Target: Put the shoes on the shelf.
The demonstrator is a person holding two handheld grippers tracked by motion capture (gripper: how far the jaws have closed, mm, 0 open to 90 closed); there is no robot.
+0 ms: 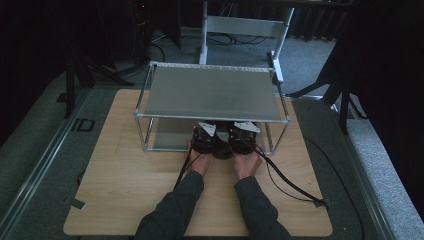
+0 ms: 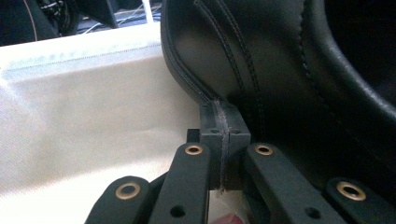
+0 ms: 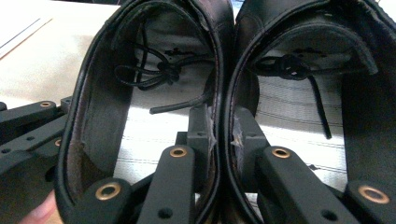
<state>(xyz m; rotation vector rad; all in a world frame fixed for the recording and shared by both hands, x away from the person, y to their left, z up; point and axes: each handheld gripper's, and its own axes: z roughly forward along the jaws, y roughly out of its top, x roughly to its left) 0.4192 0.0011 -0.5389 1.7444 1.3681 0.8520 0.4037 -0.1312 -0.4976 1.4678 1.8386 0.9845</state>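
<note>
With the left tongs pinching one black leather shoe's thin collar and the right tongs clamping both shoes' touching inner walls, uneven pulls could slip the pair against the metal-framed shelf rack.

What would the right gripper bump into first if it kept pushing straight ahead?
Probably nothing soon. The right gripper is clamped on the touching inner walls of two black shoes, pointing under the metal shelf. The shoes would slide ahead along its lower level; beyond is unclear.
</note>
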